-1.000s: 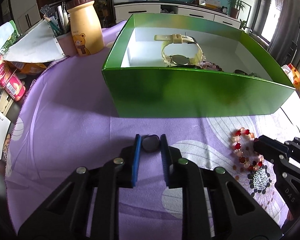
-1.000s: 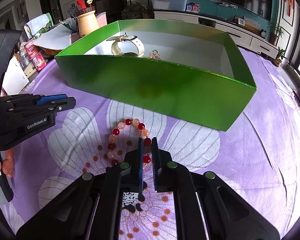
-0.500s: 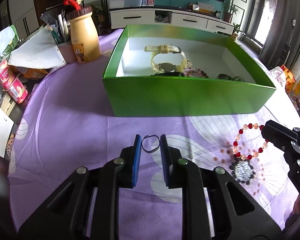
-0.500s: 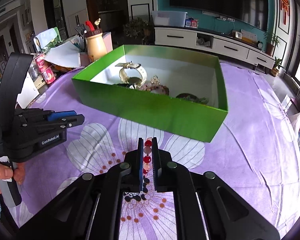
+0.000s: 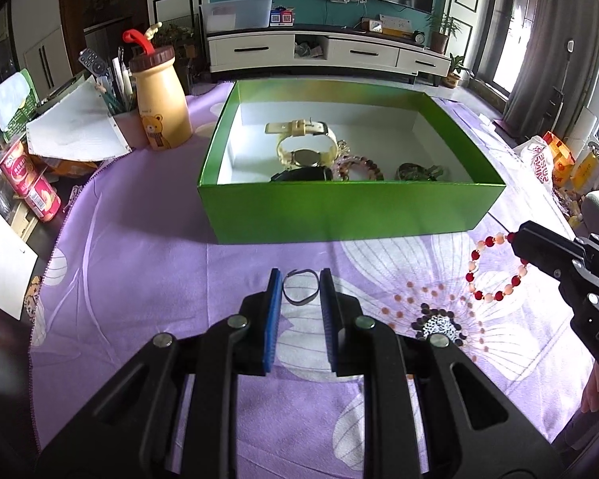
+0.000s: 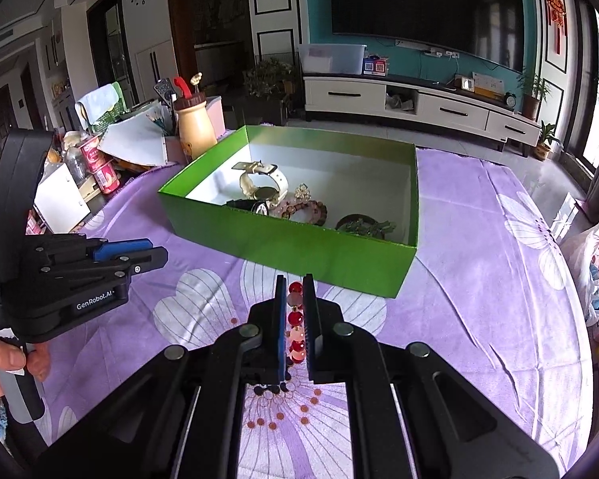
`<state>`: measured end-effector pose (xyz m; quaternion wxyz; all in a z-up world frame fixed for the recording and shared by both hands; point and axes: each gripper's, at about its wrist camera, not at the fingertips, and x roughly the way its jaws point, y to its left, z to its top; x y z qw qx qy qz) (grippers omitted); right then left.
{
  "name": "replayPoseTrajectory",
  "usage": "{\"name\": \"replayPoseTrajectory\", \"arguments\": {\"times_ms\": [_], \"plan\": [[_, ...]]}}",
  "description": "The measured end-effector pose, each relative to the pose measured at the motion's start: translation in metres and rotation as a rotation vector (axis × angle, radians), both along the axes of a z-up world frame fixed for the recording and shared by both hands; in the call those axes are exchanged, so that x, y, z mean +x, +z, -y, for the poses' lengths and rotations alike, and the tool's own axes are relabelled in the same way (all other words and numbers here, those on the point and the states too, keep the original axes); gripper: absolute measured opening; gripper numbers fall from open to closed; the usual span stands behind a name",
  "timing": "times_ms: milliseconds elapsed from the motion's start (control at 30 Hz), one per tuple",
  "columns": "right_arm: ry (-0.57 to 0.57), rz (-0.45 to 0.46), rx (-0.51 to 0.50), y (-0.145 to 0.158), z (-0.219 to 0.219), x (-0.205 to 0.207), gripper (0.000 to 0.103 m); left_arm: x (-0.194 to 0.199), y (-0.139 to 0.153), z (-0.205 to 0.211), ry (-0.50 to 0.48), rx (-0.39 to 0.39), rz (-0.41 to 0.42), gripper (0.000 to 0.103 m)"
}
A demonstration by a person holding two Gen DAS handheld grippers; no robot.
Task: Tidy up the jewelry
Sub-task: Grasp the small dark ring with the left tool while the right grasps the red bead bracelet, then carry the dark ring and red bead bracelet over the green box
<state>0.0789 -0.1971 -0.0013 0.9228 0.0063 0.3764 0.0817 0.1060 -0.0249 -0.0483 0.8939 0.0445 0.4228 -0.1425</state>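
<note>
— So what is each tool carrying right now?

— The right gripper (image 6: 295, 311) is clamping a red-and-pink bead bracelet (image 5: 495, 269), which is dangling clear of the purple flowered cloth (image 5: 139, 279), just in front of the green box (image 5: 351, 211). The left gripper (image 5: 299, 311) is pinching a thin dark ring band (image 5: 300, 288) between its blue pads (image 5: 274, 299), jaws partly closed against its sides.

— How many pieces are you counting in the box?

— I'm seeing one cream-strapped watch (image 6: 261, 183), one dark watch (image 6: 255, 205) lying against it, one brownish bead bracelet (image 6: 311, 209), a small gold ornament (image 6: 301, 191) and one dark green piece (image 6: 365, 225) near the right wall. That's five inside, two outside in the tools.

— Is either camera giving you more?

— The left one is showing the whole bead loop hanging from the other tool's tips; the right one is only showing a few beads stacked between its own fingers. But the right one is looking deeper into the box, so the dark watch and gold ornament are showing plainly there.

— Anything changing from a second ago?

— Both tools are rising. The bracelet was lying flat on the cloth then; now it's hanging. The box is looking farther below, with more of its floor showing.
</note>
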Motion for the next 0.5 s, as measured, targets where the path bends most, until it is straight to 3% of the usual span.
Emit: {"name": "replayPoseTrajectory", "arguments": {"times_ms": [500], "plan": [[0.017, 0.066, 0.015, 0.031, 0.005, 0.008, 0.007, 0.009, 0.031, 0.011, -0.018, 0.004, 0.055, 0.019]]}}
